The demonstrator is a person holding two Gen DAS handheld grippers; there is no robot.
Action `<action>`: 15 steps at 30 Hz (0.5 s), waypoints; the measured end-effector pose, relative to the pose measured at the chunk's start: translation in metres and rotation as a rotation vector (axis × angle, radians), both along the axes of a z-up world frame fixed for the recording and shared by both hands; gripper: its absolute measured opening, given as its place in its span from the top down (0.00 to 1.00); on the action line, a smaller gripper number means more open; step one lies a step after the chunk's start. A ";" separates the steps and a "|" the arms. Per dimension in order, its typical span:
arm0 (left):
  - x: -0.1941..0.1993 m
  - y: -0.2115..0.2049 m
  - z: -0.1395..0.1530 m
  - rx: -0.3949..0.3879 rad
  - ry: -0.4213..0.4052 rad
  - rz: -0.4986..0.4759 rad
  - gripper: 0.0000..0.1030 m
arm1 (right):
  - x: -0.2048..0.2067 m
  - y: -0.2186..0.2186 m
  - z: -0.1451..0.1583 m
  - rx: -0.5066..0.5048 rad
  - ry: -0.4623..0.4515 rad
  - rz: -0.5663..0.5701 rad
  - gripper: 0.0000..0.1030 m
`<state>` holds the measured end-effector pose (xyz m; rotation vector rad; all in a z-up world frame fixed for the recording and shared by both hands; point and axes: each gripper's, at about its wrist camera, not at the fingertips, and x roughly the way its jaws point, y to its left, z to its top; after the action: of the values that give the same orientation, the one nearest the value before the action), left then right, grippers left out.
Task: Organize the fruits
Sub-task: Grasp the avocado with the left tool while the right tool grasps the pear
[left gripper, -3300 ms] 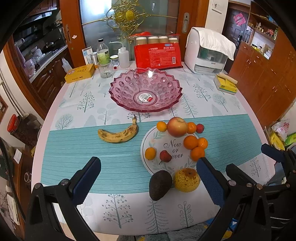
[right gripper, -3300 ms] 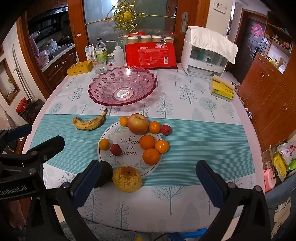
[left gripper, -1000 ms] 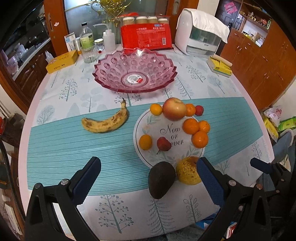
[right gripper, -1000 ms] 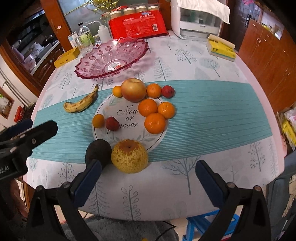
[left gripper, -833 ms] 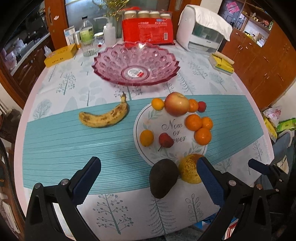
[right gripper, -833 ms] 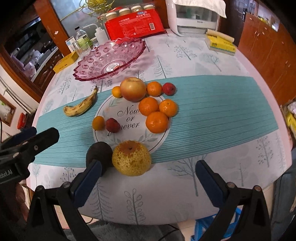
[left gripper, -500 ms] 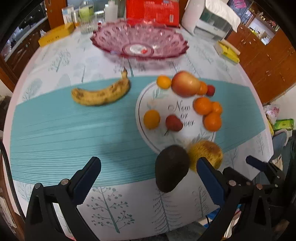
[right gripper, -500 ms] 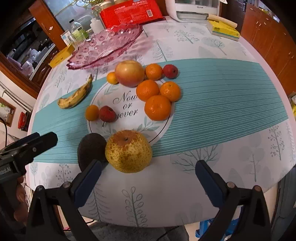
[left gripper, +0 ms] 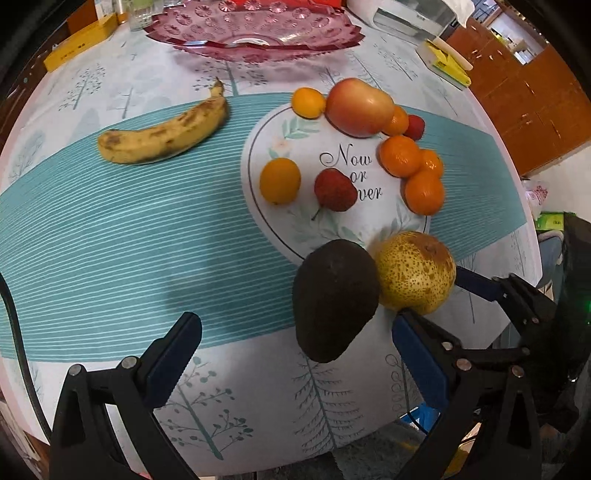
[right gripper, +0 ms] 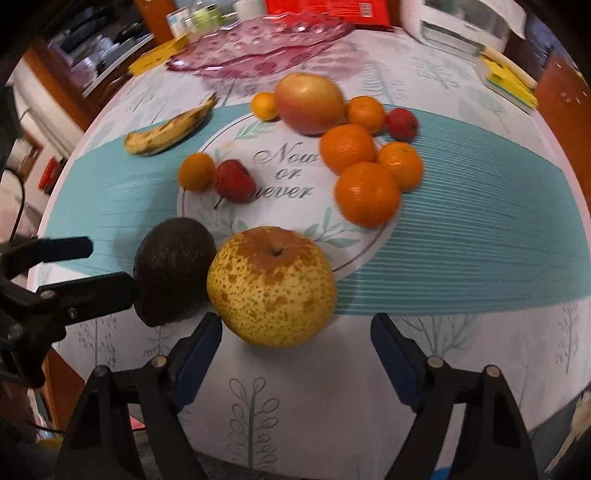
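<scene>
The pink glass bowl [left gripper: 255, 35] sits empty behind the round printed mat [left gripper: 332, 173]. On the mat's near edge the speckled pear [right gripper: 271, 286] touches the dark avocado [left gripper: 336, 299]. The left gripper [left gripper: 295, 363] gapes wide around the avocado, untouched. The right gripper [right gripper: 295, 356], jaws just narrowing, brackets the pear without pressing it.

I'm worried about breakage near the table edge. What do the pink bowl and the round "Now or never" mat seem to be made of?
The pink bowl looks like translucent pressed glass or hard plastic: glossy, with a moulded flower pattern and scalloped rim; the pictures cannot settle which. The mat lies flat with a printed, faintly shiny face, probably wipeable plastic or coated board rather than ceramic.
</scene>
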<state>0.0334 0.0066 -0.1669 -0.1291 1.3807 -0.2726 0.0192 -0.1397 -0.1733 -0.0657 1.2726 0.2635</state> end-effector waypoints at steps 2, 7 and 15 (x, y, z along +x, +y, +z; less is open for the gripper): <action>0.002 -0.003 -0.002 0.001 -0.002 0.001 0.01 | 0.002 0.001 -0.004 0.015 0.010 0.012 0.21; 0.006 -0.008 -0.011 -0.005 0.022 0.014 0.00 | 0.010 0.004 -0.014 0.045 0.016 0.049 0.21; 0.014 -0.014 -0.020 0.027 0.041 0.056 0.01 | 0.013 0.006 -0.013 0.085 -0.014 0.115 0.28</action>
<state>0.0472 -0.0072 -0.1867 -0.1509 1.4182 -0.2057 0.0324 -0.1341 -0.1859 -0.0680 1.2440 0.4150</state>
